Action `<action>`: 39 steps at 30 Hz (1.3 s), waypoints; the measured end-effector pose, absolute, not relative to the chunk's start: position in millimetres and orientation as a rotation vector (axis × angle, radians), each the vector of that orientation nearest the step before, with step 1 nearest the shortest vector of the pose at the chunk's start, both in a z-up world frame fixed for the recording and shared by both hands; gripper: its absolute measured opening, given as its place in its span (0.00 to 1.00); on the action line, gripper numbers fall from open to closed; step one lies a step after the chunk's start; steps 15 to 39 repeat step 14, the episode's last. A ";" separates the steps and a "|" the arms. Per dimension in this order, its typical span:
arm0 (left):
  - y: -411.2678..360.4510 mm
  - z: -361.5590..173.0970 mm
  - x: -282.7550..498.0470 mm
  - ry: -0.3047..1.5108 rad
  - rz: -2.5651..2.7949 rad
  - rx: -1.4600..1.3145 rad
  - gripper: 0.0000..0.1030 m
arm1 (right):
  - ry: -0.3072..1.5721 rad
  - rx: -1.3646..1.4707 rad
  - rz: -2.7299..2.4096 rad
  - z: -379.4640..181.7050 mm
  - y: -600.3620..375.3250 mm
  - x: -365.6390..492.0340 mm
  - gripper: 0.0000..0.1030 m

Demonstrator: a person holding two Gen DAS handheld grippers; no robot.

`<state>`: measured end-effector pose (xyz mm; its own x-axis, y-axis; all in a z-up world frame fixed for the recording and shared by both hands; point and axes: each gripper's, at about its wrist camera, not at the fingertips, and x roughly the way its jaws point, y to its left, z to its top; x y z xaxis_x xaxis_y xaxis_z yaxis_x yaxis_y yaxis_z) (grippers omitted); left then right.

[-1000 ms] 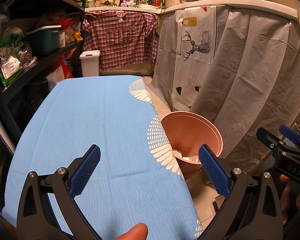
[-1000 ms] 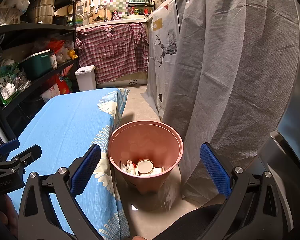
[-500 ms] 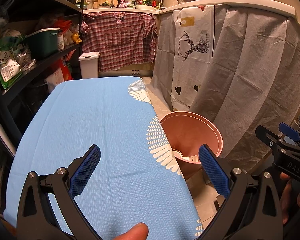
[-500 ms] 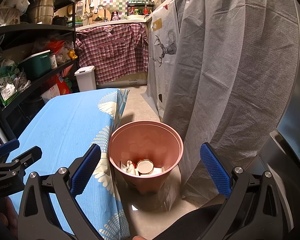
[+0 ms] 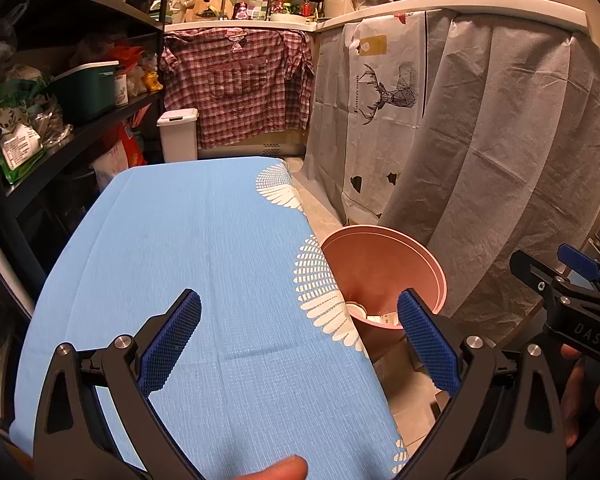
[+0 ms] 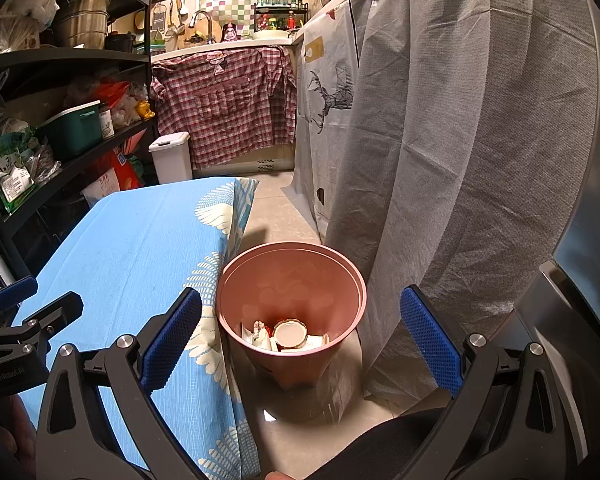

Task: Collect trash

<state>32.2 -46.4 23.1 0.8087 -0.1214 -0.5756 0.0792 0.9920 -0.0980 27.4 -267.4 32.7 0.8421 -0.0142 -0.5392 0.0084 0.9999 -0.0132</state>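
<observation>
Trash (image 6: pixel 288 334) sits at the bottom of a pink bin (image 6: pixel 236 312) on the floor: a round jar lid (image 6: pixel 290 333) lying flat, with crumpled white paper scraps (image 6: pixel 260 330) around it. The bin stands just beside the long edge of the surface (image 5: pixel 204 264), which is draped in a blue cloth (image 6: pixel 140 248) with white feather-like prints along its border.

Both pairs of tongs are spread wide with nothing between the blue pads. The left tongs (image 5: pixel 298 340) hang over the near end of the surface, one pad above the cloth and the other out past its edge, toward the bin. The right tongs (image 6: pixel 300 334) hover above the bin, looking down into it, so the bin's mouth falls between the two pads. Each pair shows at the edge of the other's view, so the two are near each other, side by side.

A grey sheet (image 6: pixel 452 140) hangs just behind the bin, its folds reaching the floor next to it. Farther back, a plaid shirt (image 5: pixel 240 88) is draped from a counter, a small white lidded bin (image 5: pixel 178 140) stands on the floor below it, and dark shelves (image 6: pixel 60 60) crowded with pots, packets and a green tub run along the far side of the surface.
</observation>
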 end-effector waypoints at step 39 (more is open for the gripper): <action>-44.0 23.9 31.9 0.613 -0.108 -0.069 0.93 | 0.569 -0.010 -0.012 32.5 -267.8 27.1 0.95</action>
